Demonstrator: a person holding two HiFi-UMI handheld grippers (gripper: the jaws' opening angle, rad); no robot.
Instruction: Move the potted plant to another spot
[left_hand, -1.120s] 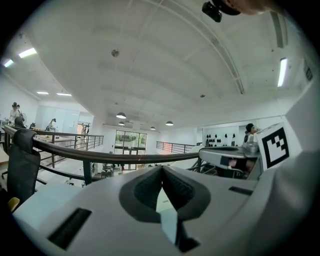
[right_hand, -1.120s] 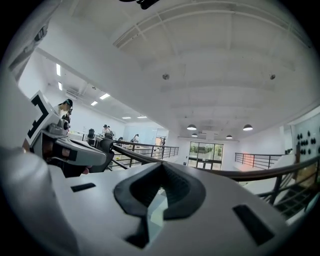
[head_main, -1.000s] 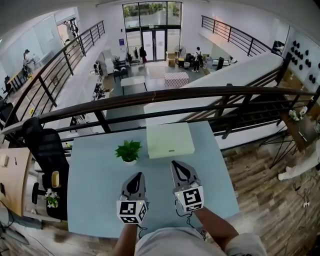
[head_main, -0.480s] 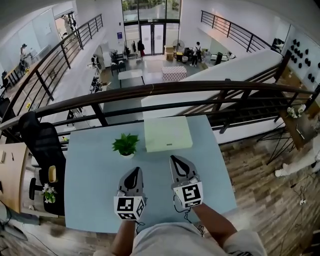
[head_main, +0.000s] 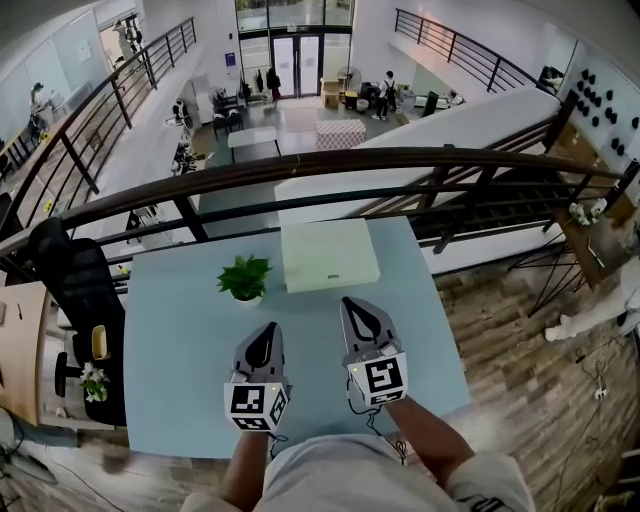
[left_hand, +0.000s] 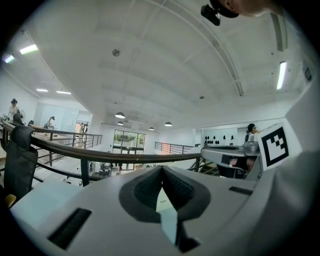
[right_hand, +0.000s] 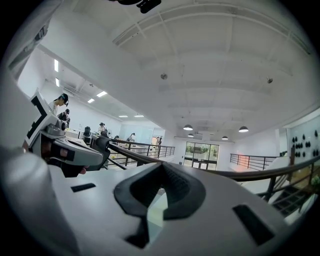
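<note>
A small potted plant (head_main: 244, 278) with green leaves in a white pot stands on the pale blue table (head_main: 180, 350), left of centre toward the far edge. My left gripper (head_main: 266, 330) hovers over the table just nearer than the plant and slightly to its right, apart from it. My right gripper (head_main: 352, 305) sits beside it on the right, in front of a white box (head_main: 328, 255). Both are shut with nothing between their jaws. In the left gripper view (left_hand: 161, 175) and the right gripper view (right_hand: 161, 167) the dark pads meet at the tip; the plant is hidden there.
The flat white box lies right of the plant at the table's far edge. A dark railing (head_main: 300, 170) runs just behind the table, with a drop to a lower floor beyond. A black chair (head_main: 70, 290) stands at the left, wooden floor (head_main: 520, 330) at the right.
Only the head view has drifted a little, so everything sits slightly higher and further left in the picture. The grippers, plant and box keep their places relative to each other.
</note>
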